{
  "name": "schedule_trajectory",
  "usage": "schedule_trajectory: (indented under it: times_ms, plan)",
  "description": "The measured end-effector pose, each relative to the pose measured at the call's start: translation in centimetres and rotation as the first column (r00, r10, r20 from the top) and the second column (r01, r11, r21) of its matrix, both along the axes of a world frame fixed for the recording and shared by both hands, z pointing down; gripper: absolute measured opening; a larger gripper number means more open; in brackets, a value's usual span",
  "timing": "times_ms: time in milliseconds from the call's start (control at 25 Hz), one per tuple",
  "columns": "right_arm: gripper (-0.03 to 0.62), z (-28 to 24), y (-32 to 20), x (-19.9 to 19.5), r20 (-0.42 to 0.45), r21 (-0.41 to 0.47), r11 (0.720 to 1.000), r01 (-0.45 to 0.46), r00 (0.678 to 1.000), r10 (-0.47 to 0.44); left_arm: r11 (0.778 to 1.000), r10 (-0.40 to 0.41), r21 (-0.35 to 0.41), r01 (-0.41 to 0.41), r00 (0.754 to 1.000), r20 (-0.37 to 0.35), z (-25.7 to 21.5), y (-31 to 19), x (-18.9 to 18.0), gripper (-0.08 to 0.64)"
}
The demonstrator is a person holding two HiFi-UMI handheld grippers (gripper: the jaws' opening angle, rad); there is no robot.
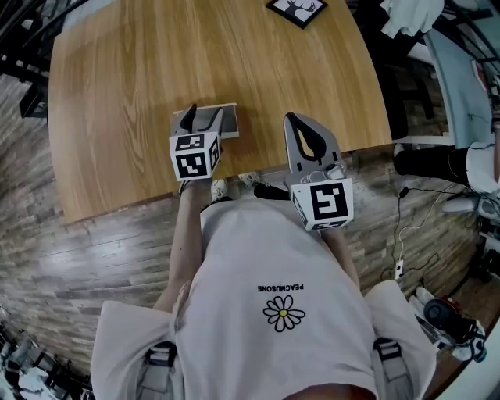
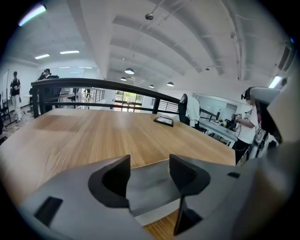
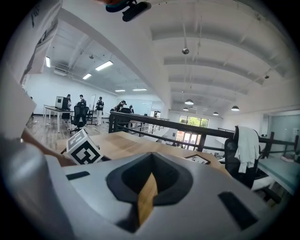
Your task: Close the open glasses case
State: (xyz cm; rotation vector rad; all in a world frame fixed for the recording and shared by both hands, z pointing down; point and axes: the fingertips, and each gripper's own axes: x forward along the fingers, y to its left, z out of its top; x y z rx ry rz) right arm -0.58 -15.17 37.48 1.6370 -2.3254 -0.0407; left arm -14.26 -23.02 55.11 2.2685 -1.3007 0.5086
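Note:
A grey glasses case (image 1: pixel 229 120) with a white edge lies near the front edge of the wooden table (image 1: pixel 141 94). My left gripper (image 1: pixel 205 117) hangs over it, tilted downward. In the left gripper view the jaws (image 2: pixel 150 165) stand wide apart and the case's flat grey top (image 2: pixel 150 190) shows between and below them, with no pad pressing on it. Whether the lid is up or down I cannot tell. My right gripper (image 1: pixel 292 119) is over the table's front edge to the right of the case, jaws together and holding nothing; only a thin strip of table shows between them (image 3: pixel 149 157).
A black picture frame (image 1: pixel 297 9) lies at the table's far edge. Right of the table are a chair with white cloth (image 1: pixel 410 16), cables and gear on the floor (image 1: pixel 449 316). The left gripper's marker cube (image 3: pixel 84 149) shows in the right gripper view.

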Motion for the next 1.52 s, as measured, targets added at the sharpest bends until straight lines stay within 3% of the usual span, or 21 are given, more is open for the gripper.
schedule_trajectory:
  times_ms: [360,880,1160,1520]
  plan:
    - [0.008,0.1,-0.2,0.2,0.017,-0.003,1.0,0.009,1.0,-0.009,1.0,0.019,-0.014,-0.019,0.999,0.028,0.2,0.3,0.4,0.258]
    - [0.008,0.0,-0.7,-2.5,0.026,-0.005,0.991,0.134,0.991,-0.134,0.998,0.024,-0.063,-0.022,0.999,0.033,0.3,3.5,0.5,0.258]
    - [0.008,0.3,-0.6,-4.3,0.05,-0.024,0.979,0.202,0.978,-0.201,0.991,0.038,-0.134,-0.028,0.997,0.068,2.3,6.2,0.5,0.258]
    - [0.008,0.9,-0.4,-3.8,0.05,-0.039,0.976,0.213,0.976,-0.211,0.989,0.019,-0.146,-0.006,0.996,0.087,3.1,6.6,0.0,0.258]
